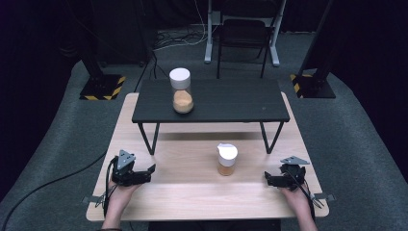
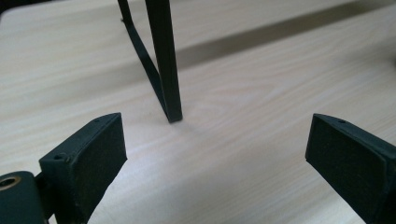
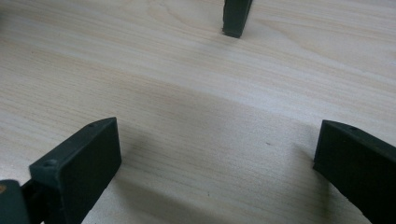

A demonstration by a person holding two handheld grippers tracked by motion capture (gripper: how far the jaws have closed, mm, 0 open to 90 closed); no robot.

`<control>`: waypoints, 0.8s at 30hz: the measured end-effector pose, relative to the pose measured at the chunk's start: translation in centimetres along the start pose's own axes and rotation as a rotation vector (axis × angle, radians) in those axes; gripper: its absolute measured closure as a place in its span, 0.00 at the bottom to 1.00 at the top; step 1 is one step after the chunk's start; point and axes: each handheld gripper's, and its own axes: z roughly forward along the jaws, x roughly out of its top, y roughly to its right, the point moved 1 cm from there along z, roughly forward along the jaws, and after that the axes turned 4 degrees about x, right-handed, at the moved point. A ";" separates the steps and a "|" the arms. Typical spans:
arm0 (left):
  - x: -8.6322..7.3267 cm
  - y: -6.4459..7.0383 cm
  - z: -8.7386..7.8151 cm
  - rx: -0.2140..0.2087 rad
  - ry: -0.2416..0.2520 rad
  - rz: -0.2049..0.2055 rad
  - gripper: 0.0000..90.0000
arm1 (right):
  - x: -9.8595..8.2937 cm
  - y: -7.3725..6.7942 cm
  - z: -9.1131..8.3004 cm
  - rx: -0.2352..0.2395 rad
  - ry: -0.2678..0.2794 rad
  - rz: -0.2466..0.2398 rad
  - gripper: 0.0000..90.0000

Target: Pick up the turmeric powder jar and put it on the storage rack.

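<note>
Left gripper (image 2: pixel 215 154) jaws spread wide, nothing held; shelf leg (image 2: pixel 163 60) seen ahead, upper centre of left gripper view. Right gripper (image 3: pixel 217 163) jaws likewise wide, empty, above bare wooden table (image 3: pixel 187 93).

Both grippers parked low at frame's lower left (image 1: pixel 132 174) and lower right (image 1: pixel 284 177), judged a resting pose.

Small jar (image 1: pixel 226 159), white lid, orange-brown contents, stood centre frame between grippers, apart from both. Taller jar (image 1: pixel 182 90) stood on black shelf (image 1: pixel 231 101), upper centre-left.

No labels or writing legible.
</note>
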 end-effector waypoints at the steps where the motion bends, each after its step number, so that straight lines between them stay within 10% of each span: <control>1: 0.0 -0.1 0.1 -0.002 -0.011 -0.001 0.05 | 0.0 0.0 0.0 0.000 0.000 0.000 0.00; 15: -1.0 -0.6 2.1 0.002 -0.100 -0.046 0.05 | 0.0 0.0 0.0 0.000 0.000 0.000 0.00; 24: -0.4 0.2 3.0 0.049 -0.188 0.016 0.06 | 0.0 0.1 0.0 0.004 0.001 -0.003 0.00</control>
